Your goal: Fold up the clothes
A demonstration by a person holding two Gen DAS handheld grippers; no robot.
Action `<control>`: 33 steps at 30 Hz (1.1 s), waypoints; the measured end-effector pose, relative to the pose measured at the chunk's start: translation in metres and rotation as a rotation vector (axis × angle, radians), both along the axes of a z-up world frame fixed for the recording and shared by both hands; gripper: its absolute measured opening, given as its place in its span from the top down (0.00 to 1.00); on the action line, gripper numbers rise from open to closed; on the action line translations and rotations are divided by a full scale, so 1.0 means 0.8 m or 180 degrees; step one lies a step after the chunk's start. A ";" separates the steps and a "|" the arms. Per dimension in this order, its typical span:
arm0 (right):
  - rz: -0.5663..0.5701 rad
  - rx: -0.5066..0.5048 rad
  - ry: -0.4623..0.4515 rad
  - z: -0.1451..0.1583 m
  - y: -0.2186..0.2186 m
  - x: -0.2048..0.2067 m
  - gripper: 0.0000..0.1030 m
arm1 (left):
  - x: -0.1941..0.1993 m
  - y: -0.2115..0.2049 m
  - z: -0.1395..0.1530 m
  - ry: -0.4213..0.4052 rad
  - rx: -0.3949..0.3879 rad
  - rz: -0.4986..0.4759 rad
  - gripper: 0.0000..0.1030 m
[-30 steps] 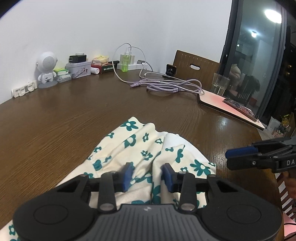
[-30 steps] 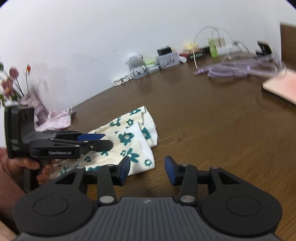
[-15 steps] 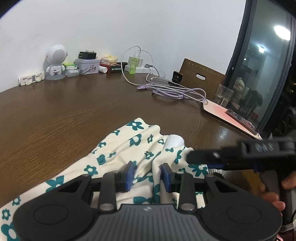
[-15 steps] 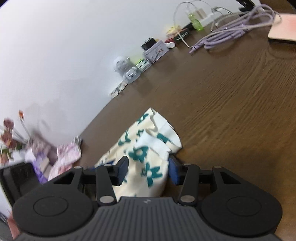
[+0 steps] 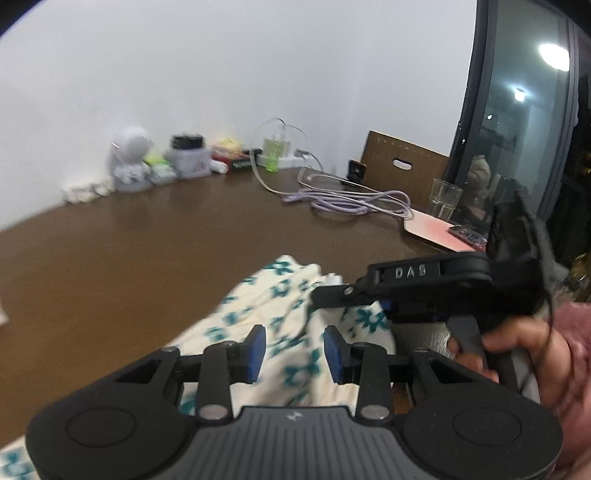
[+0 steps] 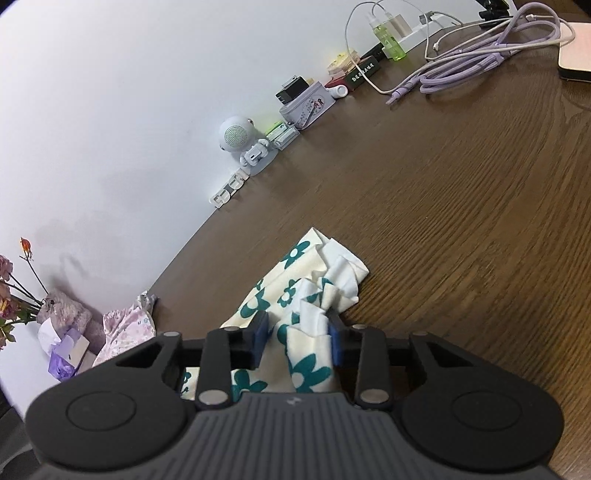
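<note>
Cream cloth printed with teal flowers, the garment point(image 6: 295, 291), lies bunched on the brown wooden table point(image 6: 461, 221), filling the lower middle of both wrist views. In the right wrist view the right gripper point(image 6: 298, 341) has its blue pads point(image 6: 261, 332) spread to either side of a raised fold, with the fabric sitting between them; the right pad touches the cloth, but the jaws are apart and not pinching it. In the left wrist view the left gripper point(image 5: 293, 350) is likewise released, its two blue pads wide apart above the garment point(image 5: 280, 306), which passes under and between them. That view is blurred, so I cannot tell whether the pads touch the cloth. The right gripper also shows there, reaching in from the right edge over the far end of the garment (it is held by a hand point(image 5: 524, 350) at the lower right). Along the white wall at the upper part of the right wrist view stand a small white robot figure point(image 6: 242, 142), a grey tin point(image 6: 306, 105) and a green bottle point(image 6: 388, 33). A coil of purple cable point(image 6: 476, 62) lies on the table at the upper right. Dried flowers point(image 6: 11, 284) and a bundle of pink cloth point(image 6: 125, 328) sit at the left edge.
</note>
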State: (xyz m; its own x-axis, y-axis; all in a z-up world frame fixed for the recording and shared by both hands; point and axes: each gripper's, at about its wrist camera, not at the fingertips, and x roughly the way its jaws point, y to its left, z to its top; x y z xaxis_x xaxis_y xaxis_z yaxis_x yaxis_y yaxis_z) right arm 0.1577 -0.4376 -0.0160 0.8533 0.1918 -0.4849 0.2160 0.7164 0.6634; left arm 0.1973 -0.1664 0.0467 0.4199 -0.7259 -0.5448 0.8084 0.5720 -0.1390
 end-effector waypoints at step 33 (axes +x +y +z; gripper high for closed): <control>-0.0058 -0.0660 0.0008 0.035 0.035 0.036 0.91 | 0.004 0.135 -0.024 0.0134 0.0207 0.0594 0.63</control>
